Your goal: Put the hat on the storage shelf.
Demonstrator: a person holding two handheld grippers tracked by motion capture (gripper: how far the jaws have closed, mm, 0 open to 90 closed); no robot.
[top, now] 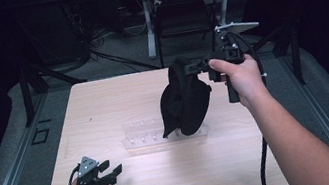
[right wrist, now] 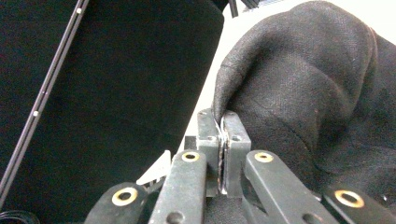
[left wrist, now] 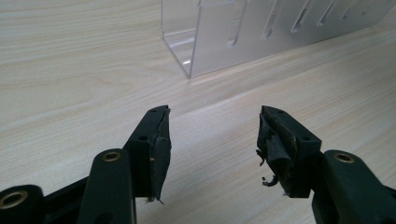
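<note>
A black cloth cap point(top: 184, 100) hangs in the air above the middle of the table, its lower edge just over a clear acrylic rack point(top: 145, 137). My right gripper point(top: 187, 67) is shut on the cap's upper edge, held high at the right. In the right gripper view the jaws pinch the black fabric point(right wrist: 299, 88) at its rim, gripper point(right wrist: 222, 122). My left gripper point(top: 110, 167) rests near the table's front left corner, open and holding nothing. In the left gripper view the gripper point(left wrist: 212, 119) points at the rack's near end point(left wrist: 224, 42).
The light wooden table point(top: 104, 107) stands on a grey floor with rails on both sides. Behind it are a dark chair point(top: 182, 13), cables and another table's legs. Dark curtains close in on both sides.
</note>
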